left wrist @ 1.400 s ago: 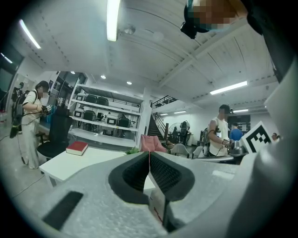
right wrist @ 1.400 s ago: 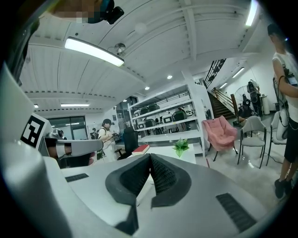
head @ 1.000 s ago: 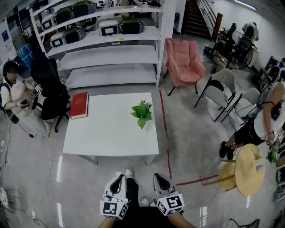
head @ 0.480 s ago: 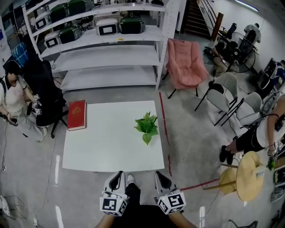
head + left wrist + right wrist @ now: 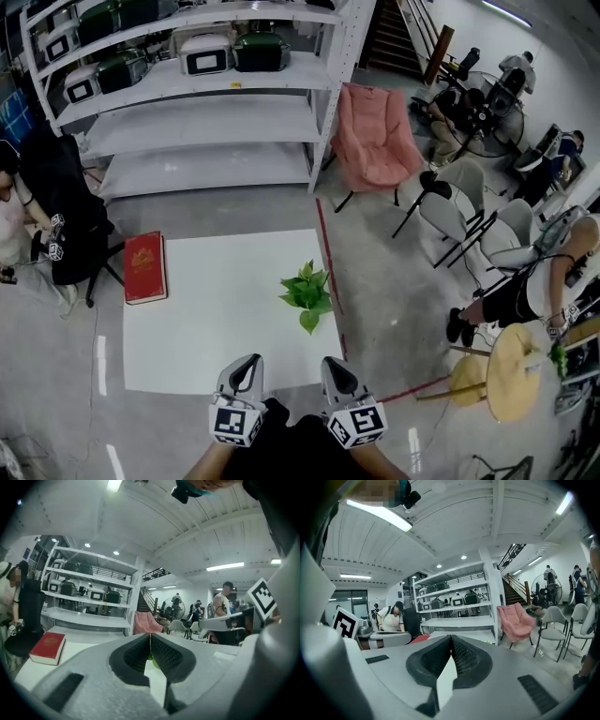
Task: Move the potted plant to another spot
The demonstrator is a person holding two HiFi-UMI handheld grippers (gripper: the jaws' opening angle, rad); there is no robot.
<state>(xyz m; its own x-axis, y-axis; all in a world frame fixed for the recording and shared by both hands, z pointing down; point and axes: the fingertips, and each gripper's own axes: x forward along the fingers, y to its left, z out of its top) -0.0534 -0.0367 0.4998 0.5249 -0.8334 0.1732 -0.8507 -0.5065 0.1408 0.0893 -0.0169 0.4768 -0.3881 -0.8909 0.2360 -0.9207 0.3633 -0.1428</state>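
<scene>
The potted plant [image 5: 307,292], a small clump of green leaves, stands on the white table [image 5: 206,328] near its right edge. My left gripper [image 5: 247,362] and right gripper [image 5: 331,364] hang side by side at the table's near edge, short of the plant and touching nothing. In the left gripper view the left gripper [image 5: 150,638] has its jaws pressed together, and a bit of green leaf [image 5: 151,657] shows just behind them. The right gripper [image 5: 451,641] is likewise shut and empty, pointing across the table toward the shelves.
A red book [image 5: 144,267] lies at the table's far left corner. Behind stand white shelves [image 5: 206,103] with appliances and a pink chair [image 5: 372,141]. Grey chairs [image 5: 450,211], a round wooden table [image 5: 511,370] and people are at the right. A seated person and black chair [image 5: 66,225] are at the left.
Both grippers and the view have come forward to the table's near edge. The plant and book now lie closer and lower in the picture. The jaws stayed shut.
</scene>
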